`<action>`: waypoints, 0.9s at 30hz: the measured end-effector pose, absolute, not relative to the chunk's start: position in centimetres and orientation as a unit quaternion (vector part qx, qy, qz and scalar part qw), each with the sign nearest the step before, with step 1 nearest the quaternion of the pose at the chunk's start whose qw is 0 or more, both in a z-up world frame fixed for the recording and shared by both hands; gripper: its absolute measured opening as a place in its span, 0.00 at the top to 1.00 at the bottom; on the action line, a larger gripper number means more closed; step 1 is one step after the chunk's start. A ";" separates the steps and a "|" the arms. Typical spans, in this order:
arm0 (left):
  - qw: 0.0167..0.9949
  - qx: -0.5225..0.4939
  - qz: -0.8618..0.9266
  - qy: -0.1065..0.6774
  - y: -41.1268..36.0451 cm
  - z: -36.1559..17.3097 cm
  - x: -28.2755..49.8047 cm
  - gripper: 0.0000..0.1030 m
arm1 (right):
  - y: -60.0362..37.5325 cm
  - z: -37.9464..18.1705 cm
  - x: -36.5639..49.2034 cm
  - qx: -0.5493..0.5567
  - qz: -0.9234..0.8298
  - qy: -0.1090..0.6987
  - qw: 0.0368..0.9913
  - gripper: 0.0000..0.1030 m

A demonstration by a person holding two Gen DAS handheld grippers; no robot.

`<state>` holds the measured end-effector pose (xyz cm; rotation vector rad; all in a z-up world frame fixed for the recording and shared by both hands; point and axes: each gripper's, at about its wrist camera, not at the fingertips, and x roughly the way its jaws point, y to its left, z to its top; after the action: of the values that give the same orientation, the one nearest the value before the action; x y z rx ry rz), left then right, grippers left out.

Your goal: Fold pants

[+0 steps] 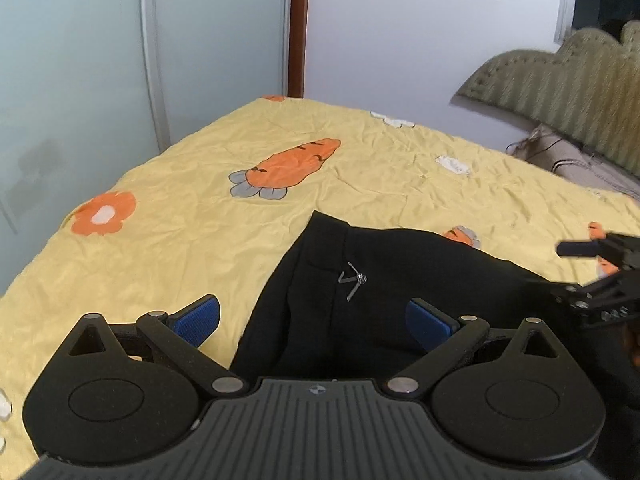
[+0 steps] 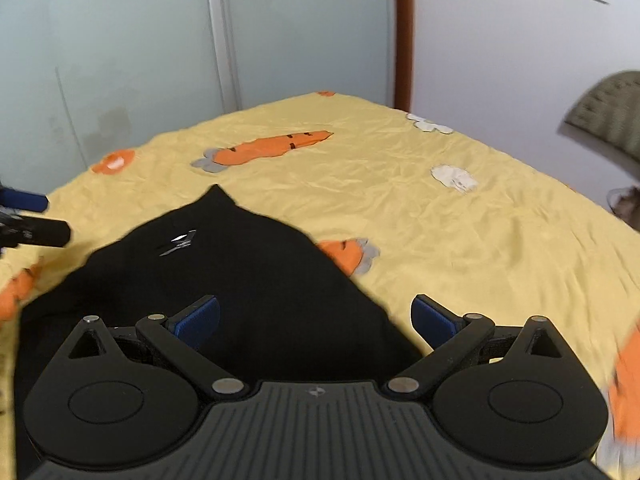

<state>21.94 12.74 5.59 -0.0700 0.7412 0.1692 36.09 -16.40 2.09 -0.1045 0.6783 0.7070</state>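
Black pants (image 1: 384,280) lie flat on a bed under a yellow bedspread (image 1: 192,240) printed with orange carrots and flowers. They sit directly ahead of and beneath both grippers, waistband corner pointing away toward the far edge of the bed. The left gripper (image 1: 312,320) has its blue-padded fingers (image 1: 200,318) spread wide, holding nothing; its left finger is over bare bedspread just beside the pants' edge, its right finger over the black cloth. A small metal clasp (image 1: 353,280) shows on the fabric just ahead of this gripper. The right gripper (image 2: 314,322) is likewise spread and empty, left finger over the pants, right finger over the bedspread beyond their slanting edge. A padded headboard (image 1: 560,84) stands far off to the right.
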 end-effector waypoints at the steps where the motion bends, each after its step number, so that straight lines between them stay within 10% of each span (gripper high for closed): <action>1: 0.926 -0.029 0.080 0.367 12.7 5.5 22.8 0.02 | -16.2 1.7 37.3 -0.052 0.349 0.330 0.875 0.07; 11: 0.888 -0.028 0.053 0.456 12.2 3.5 33.6 0.03 | -13.0 -1.9 45.6 -0.046 0.431 0.403 0.806 0.44; 16: 0.825 -0.132 0.010 0.549 13.5 0.9 39.1 0.06 | -11.8 -1.4 44.7 -0.084 0.461 0.390 0.793 0.86; 27: 0.760 -0.296 0.021 0.579 16.5 -1.2 42.3 0.06 | -8.2 1.1 32.8 -0.298 0.418 0.220 0.830 0.91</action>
<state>42.28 16.49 -1.19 -0.6445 1.2601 0.0459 32.77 -8.20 1.09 -0.6323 0.4668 0.8861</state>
